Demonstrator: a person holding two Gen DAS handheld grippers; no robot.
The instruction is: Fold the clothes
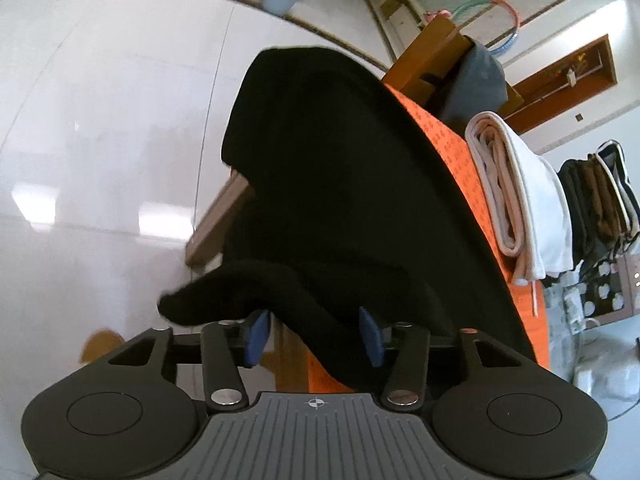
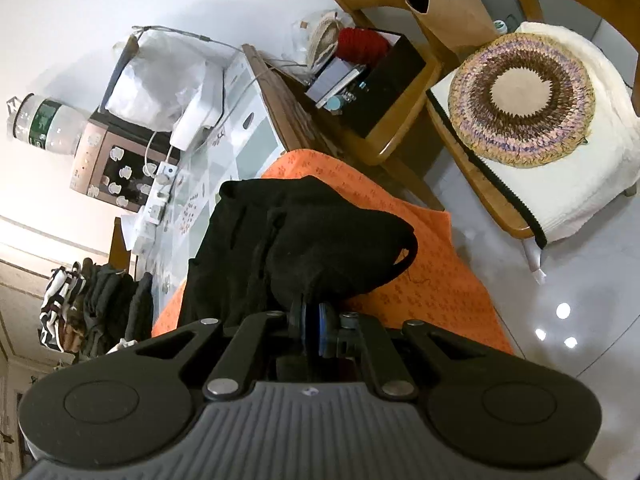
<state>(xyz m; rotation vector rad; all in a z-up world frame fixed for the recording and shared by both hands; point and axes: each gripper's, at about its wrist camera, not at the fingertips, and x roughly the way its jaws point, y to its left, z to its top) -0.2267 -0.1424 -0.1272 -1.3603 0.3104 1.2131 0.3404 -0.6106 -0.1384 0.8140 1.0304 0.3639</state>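
Note:
A black garment [image 1: 340,168] lies spread over an orange cloth [image 1: 452,148] that covers the table. In the left wrist view my left gripper [image 1: 313,336] stands open, its blue pads [image 1: 256,334] wide apart, and a fold of the black fabric drapes across the gap between them. In the right wrist view the black garment [image 2: 304,236] is bunched up on the orange cloth [image 2: 432,292]. My right gripper [image 2: 316,332] is shut on its near edge, blue pads [image 2: 326,330] pressed together.
A folded white garment [image 1: 520,196] lies beside the black one. A stack of dark folded clothes [image 1: 600,200] sits further along. A wooden chair [image 2: 460,168] with a woven round cushion [image 2: 520,96] stands by the table. Tiled floor [image 1: 100,140] lies below.

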